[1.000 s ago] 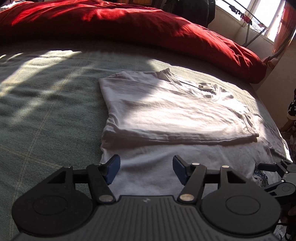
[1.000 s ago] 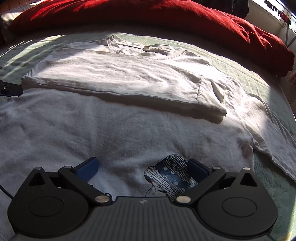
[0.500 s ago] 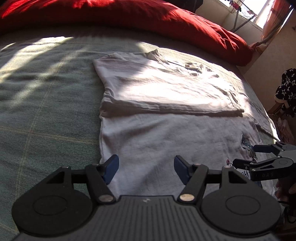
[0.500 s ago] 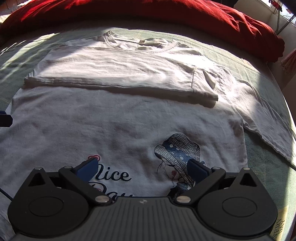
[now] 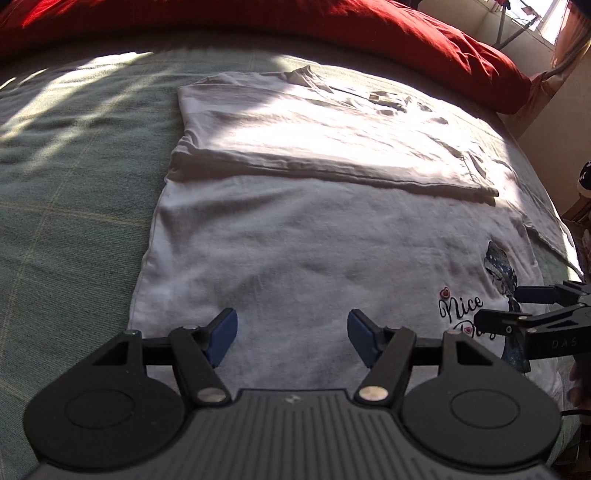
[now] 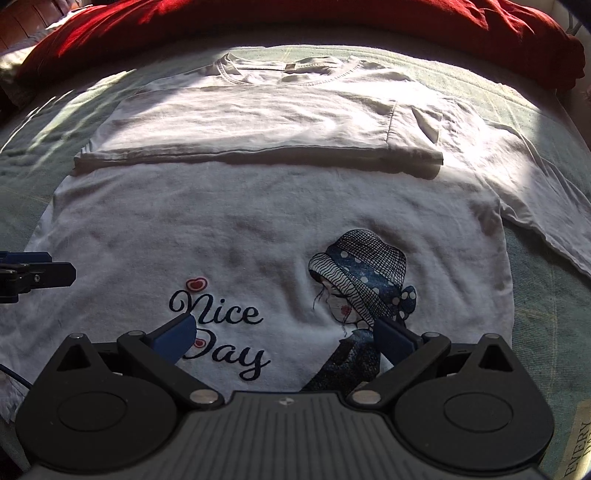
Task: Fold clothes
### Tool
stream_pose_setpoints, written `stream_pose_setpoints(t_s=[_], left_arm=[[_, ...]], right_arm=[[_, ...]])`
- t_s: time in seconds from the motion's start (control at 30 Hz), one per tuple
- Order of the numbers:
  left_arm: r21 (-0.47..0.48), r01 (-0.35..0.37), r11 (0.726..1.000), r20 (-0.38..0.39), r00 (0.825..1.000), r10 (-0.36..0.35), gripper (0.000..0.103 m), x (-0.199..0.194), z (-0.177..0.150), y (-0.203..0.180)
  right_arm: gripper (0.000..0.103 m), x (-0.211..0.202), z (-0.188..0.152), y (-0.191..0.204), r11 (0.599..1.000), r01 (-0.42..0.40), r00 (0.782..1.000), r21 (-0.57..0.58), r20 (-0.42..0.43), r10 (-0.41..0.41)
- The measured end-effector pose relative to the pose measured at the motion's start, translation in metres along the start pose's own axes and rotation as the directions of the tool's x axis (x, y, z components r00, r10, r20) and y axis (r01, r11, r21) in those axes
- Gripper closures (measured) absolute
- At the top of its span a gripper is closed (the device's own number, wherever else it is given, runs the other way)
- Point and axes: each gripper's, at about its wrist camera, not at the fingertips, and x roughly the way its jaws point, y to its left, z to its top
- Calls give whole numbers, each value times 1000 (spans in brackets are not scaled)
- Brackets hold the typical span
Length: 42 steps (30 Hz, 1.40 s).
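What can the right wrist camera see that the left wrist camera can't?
Only the right wrist view shows the whole "Nice Day" print, the girl's full hat, and the left gripper seen from the side.

Only the left wrist view shows the window and the right gripper from the side.

Both show the white T-shirt, its far half folded over, the green bedspread, the red duvet, and open jaws.
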Motion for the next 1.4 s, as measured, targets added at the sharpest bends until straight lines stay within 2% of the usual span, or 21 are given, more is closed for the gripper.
stream_pose_setpoints(t_s=[0.33, 0.43, 0.53, 0.77, 1.0, 1.2, 1.33, 1.4], left_arm=[[72, -16, 997, 45, 999, 13, 36, 0, 28, -46], [88, -15, 996, 57, 998, 10, 36, 3, 35, -61], [104, -9, 995, 65, 998, 2, 36, 9, 41, -81], [145, -4, 989, 61, 998, -5, 36, 29, 47, -126], [98, 4, 995, 49, 999, -9, 36, 53, 58, -162], [112, 4, 994, 32, 999, -7, 36, 71, 66, -197], [155, 8, 988, 12, 1000, -10, 36, 83, 71, -219], [182, 8, 983, 4, 1000, -9, 36, 89, 75, -228]], right_arm=[[0, -17, -29, -46, 986, -114, 991, 126, -61, 122], [0, -27, -30, -66, 972, -145, 988, 183, -33, 154], [0, -37, -25, -93, 964, -153, 988, 216, 25, 151], [0, -49, -10, -184, 942, -145, 984, 304, 147, 104], [0, -60, -2, -283, 937, -112, 964, 330, 264, 22], [0, -66, 3, -369, 909, 13, 938, 417, 310, -155], [0, -58, 2, -415, 885, 48, 924, 463, 316, -216], [0, -47, 1, -433, 871, 36, 923, 490, 318, -216]])
